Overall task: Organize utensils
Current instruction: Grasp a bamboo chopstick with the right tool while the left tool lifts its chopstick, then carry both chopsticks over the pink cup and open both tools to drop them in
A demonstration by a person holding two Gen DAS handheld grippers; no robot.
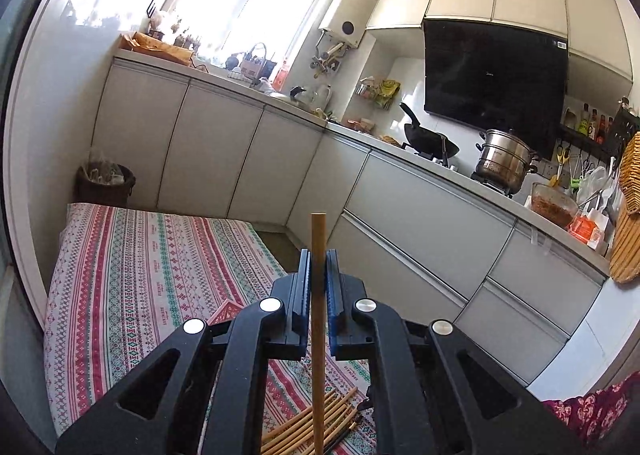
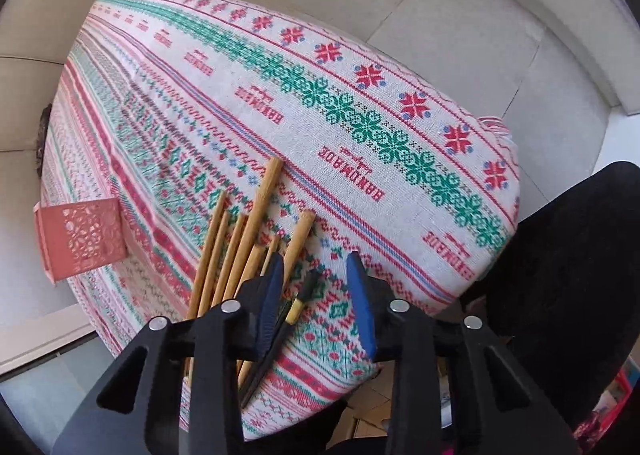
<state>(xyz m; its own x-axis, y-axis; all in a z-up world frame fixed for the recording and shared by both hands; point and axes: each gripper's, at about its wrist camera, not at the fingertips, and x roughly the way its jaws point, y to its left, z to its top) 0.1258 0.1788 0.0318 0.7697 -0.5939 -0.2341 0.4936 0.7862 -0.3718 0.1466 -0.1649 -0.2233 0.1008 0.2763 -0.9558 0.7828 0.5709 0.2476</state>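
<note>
My left gripper (image 1: 318,255) is shut on a single bamboo chopstick (image 1: 318,319), which stands upright between the blue pads above the patterned tablecloth (image 1: 140,255). Under it lies a heap of bamboo chopsticks (image 1: 304,425). In the right wrist view the same bamboo chopsticks (image 2: 240,247) lie fanned on the tablecloth (image 2: 360,135). My right gripper (image 2: 314,267) points down over them with its jaws apart. A black chopstick with a gold band (image 2: 298,305) lies between the jaws, close to the left finger. A pink perforated holder (image 2: 84,239) stands at the table's left edge.
A counter with grey cabinets (image 1: 248,159) runs behind the table, carrying a wok (image 1: 430,139) and a steel pot (image 1: 506,163). A dark waste bin (image 1: 106,183) stands at the table's far end. A black chair (image 2: 560,255) is by the table's right side.
</note>
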